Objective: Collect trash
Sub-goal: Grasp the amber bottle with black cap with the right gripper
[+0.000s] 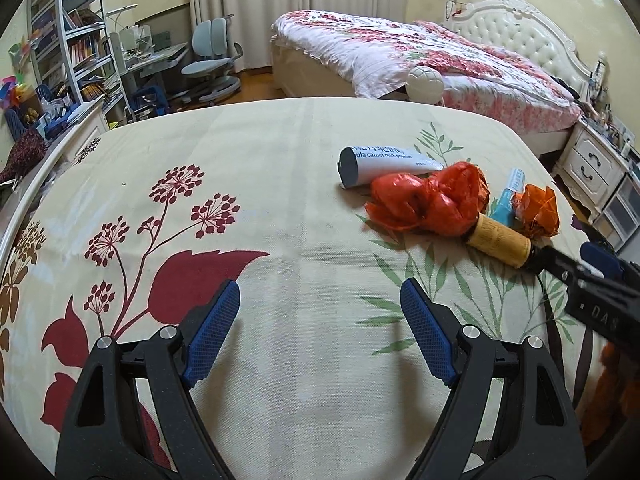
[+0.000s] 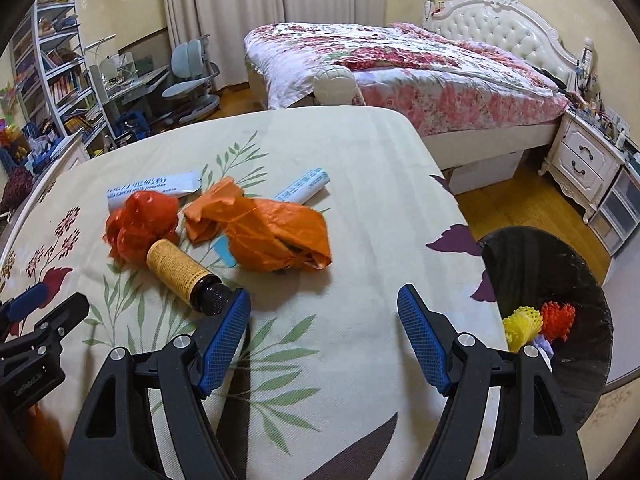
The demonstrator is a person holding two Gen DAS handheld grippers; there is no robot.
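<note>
Left wrist view: your left hand-held gripper (image 1: 320, 320) sits low in the frame, jaws wide apart, nothing between them, only bare patterned cloth of the counter (image 1: 280, 168) below. The trash lies right of centre: a white sachet (image 1: 384, 164), a red plastic wad (image 1: 432, 204) touching it, a brown bottle (image 1: 500, 246) just beside the wad, an orange plastic wad (image 1: 538, 212) at the far right. Probably you are staging this hand clear of the pile.

Right wrist view: your right hand-held gripper (image 2: 324, 328) is likewise wide open and empty. The bottle's dark cap lies just beside its left finger (image 2: 226, 344). The black-lined bin (image 2: 560, 280), lower right past the counter edge, already holds bright scraps, so drops are short.
</note>
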